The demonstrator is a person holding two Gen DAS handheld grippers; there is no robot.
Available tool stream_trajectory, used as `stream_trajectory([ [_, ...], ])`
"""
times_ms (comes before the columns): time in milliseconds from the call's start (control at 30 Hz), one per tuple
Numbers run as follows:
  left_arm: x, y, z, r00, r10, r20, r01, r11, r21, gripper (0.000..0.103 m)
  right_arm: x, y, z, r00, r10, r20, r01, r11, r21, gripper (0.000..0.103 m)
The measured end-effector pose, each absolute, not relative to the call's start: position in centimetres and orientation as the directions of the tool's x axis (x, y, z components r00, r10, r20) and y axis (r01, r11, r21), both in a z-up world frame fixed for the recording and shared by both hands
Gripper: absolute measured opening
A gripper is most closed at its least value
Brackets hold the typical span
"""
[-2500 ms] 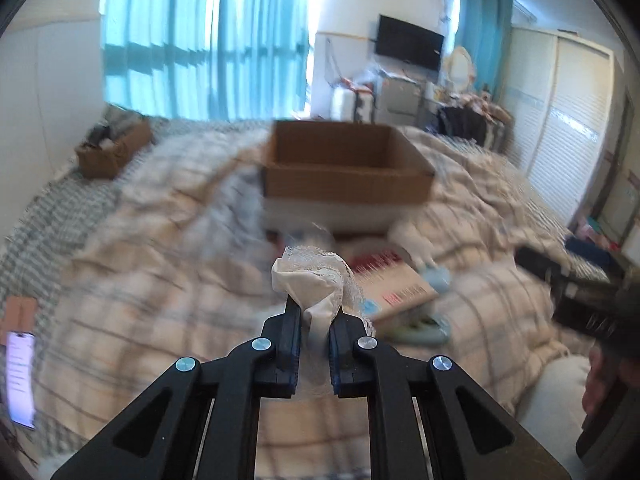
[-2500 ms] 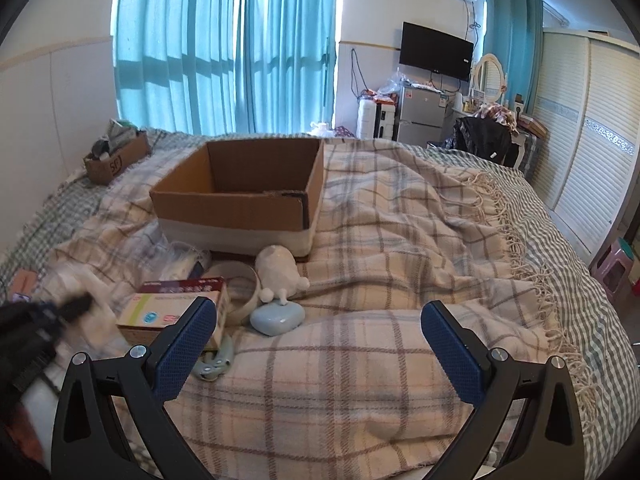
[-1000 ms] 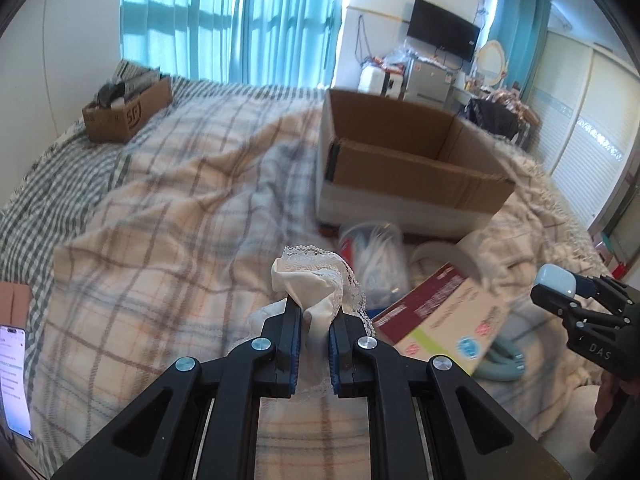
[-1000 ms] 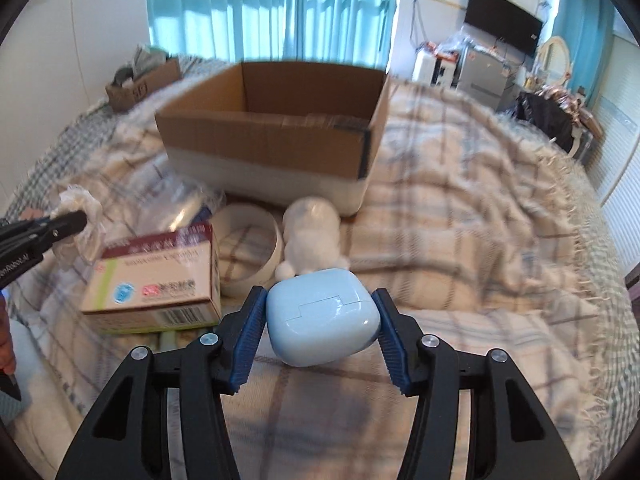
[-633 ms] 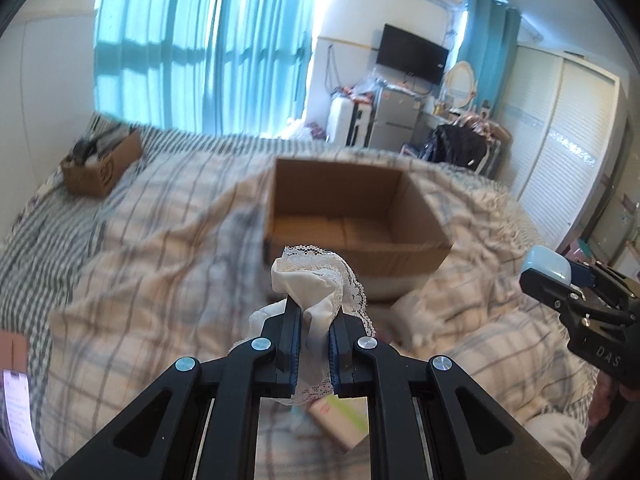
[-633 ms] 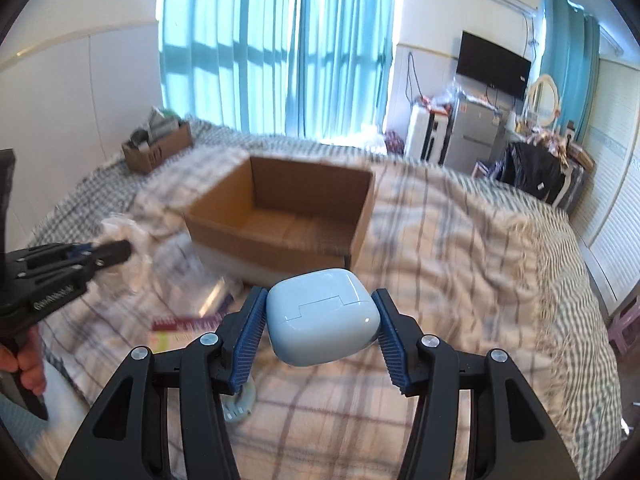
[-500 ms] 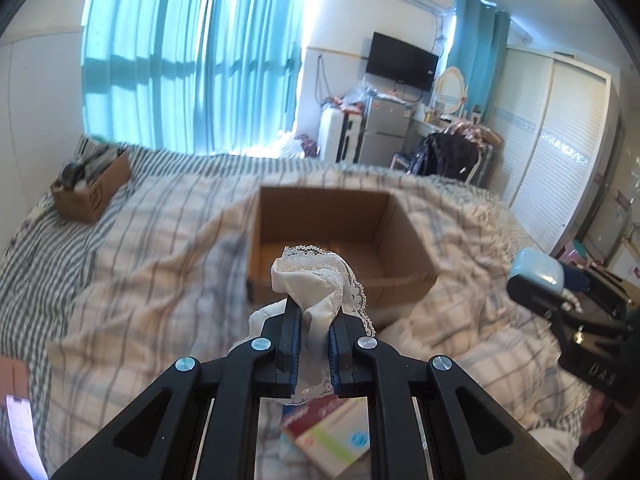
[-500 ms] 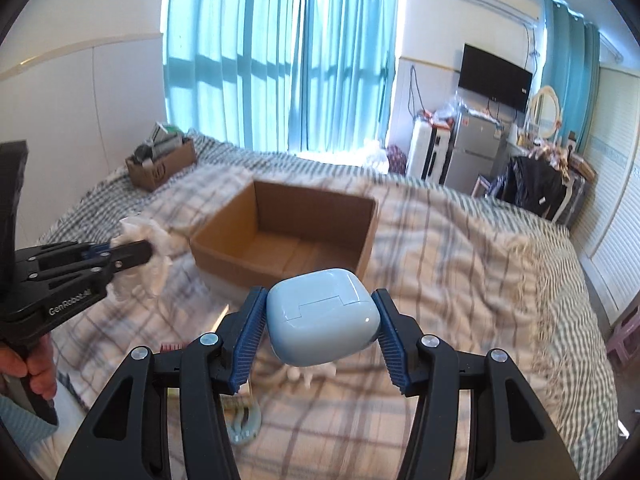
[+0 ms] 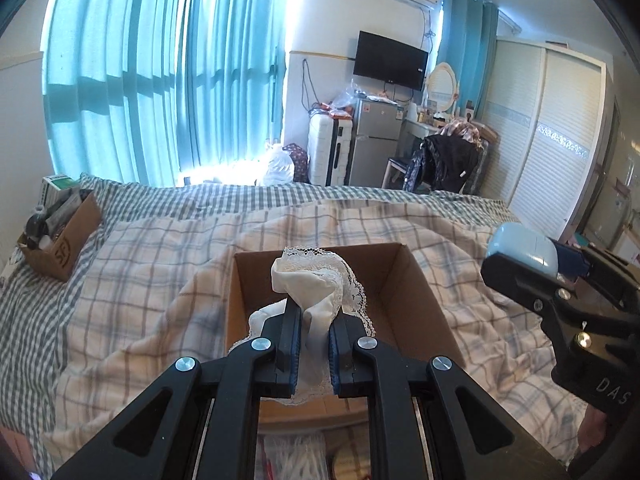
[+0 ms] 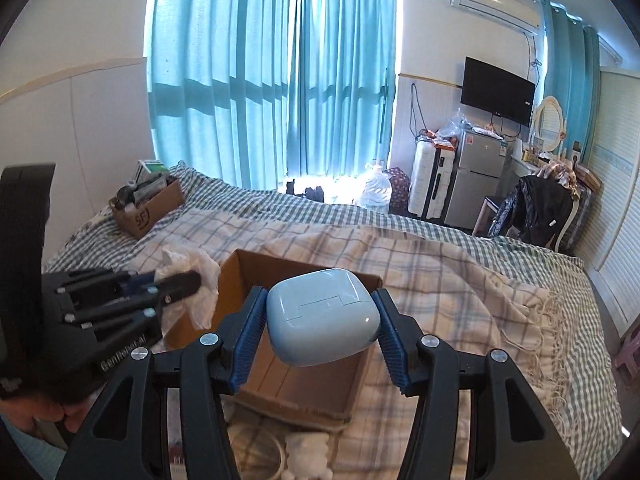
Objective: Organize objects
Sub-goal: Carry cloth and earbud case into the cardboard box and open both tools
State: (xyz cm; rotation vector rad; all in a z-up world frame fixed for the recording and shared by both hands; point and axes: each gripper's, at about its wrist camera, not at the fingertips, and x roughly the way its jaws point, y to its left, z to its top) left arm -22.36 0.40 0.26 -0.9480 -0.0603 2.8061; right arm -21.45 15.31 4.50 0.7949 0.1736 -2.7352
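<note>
My left gripper (image 9: 314,326) is shut on a cream lace-edged cloth (image 9: 316,284) and holds it over the near edge of an open brown cardboard box (image 9: 420,312). My right gripper (image 10: 322,338) is shut on a pale blue earbud case (image 10: 322,316), held above the same box (image 10: 304,384). The right gripper also shows in the left wrist view (image 9: 532,280) to the right of the box. The left gripper also shows in the right wrist view (image 10: 176,280), with the cloth (image 10: 196,276) at the box's left side.
The box sits on a plaid blanket (image 9: 140,280) on the bed. A small carton of odds and ends (image 9: 60,236) stands at the far left. A white plush toy (image 10: 308,456) and a ring (image 10: 256,452) lie in front of the box. A clear bag (image 9: 288,456) lies below.
Both grippers have risen and moved forward over the box, still holding the cloth and the earbud case. The loose items on the blanket have dropped below the view.
</note>
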Motion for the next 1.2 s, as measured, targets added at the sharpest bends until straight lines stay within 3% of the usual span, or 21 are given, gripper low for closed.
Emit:
stream_trajectory([
  [533, -27.7, 2.7, -7.4, -0.683, 0.237, -0.691, -0.204, -0.970, -0.131, 0.014, -30.2, 15.5, -2.5, -0.737, -0.258, -0.624, 0.289, -0.956, 0.054, 0.053],
  [567, -27.7, 2.9, -7.6, -0.681, 0.238, -0.693, -0.203, -0.970, -0.134, 0.016, -30.2, 15.5, -2.7, -0.736, -0.261, -0.625, 0.293, -0.955, 0.053, 0.053],
  [633, -27.5, 3.1, -7.6, -0.681, 0.235, -0.694, -0.206, -0.970, -0.127, 0.035, -30.1, 15.5, -2.9, -0.737, -0.261, -0.623, 0.290, -0.955, 0.056, 0.053],
  [667, -27.3, 3.2, -7.6, -0.689, 0.219, -0.691, -0.196, -0.974, -0.113, 0.054, -30.2, 15.5, -2.8, -0.737, -0.260, -0.624, 0.287, -0.956, 0.058, 0.055],
  [700, -27.1, 3.2, -7.4, -0.700, 0.199, -0.686, -0.180, -0.979, -0.101, 0.065, -30.0, 15.7, -2.6, -0.743, -0.255, -0.619, 0.279, -0.958, 0.060, 0.059],
  [767, -26.5, 2.9, -7.1, -0.713, 0.194, -0.674, -0.169, -0.980, -0.103, 0.067, -29.5, 16.0, -1.9, -0.756, -0.251, -0.605, 0.268, -0.961, 0.064, 0.069],
  [967, -24.2, 1.7, -4.9, -0.728, 0.148, -0.670, -0.118, -0.989, -0.090, 0.084, -26.2, 17.1, 1.7, -0.789, -0.233, -0.569, 0.254, -0.966, 0.043, 0.073],
  [1200, -18.9, 0.7, -0.4, -0.776, 0.108, -0.622, -0.091, -0.994, -0.060, 0.095, -19.8, 18.8, 6.1, -0.829, -0.190, -0.525, 0.226, -0.974, -0.005, 0.075],
])
